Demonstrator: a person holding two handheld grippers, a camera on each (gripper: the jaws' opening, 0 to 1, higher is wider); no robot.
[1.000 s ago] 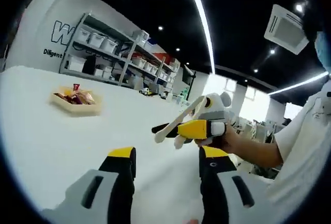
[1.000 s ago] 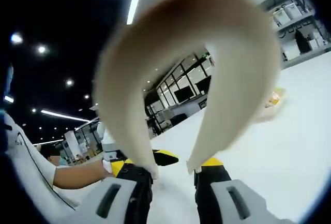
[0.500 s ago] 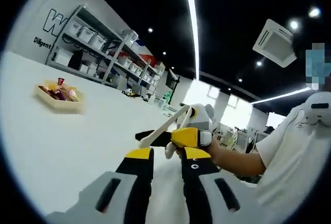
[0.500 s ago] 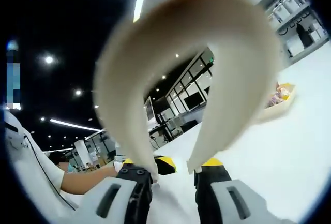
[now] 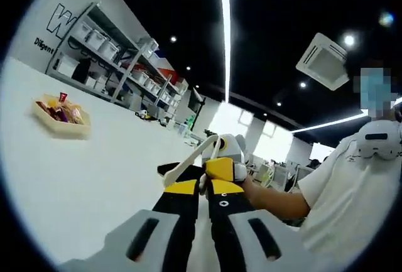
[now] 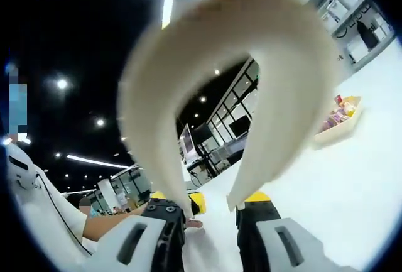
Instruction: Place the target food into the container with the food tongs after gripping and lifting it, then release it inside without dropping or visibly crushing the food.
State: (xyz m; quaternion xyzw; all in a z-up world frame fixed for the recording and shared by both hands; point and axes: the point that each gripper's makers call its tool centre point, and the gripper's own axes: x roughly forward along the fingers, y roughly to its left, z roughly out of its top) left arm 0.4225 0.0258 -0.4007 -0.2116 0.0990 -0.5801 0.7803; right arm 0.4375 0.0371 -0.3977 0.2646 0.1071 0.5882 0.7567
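Left gripper (image 5: 200,190) jaws now nearly together, closed on nothing; a second ago well apart. Right gripper (image 6: 212,204) clamped on the tongs (image 6: 251,90), arms looping up close ahead of its jaws, grip unchanged. Also seen just beyond the left jaws: right gripper (image 5: 221,168) with tongs (image 5: 191,159). Tray (image 5: 61,123) of food (image 5: 59,110) far ahead-left on the table (image 5: 100,171), well apart from both. Views tilted more ceilingward. Judged: pick not yet begun; tongs must travel to the tray.
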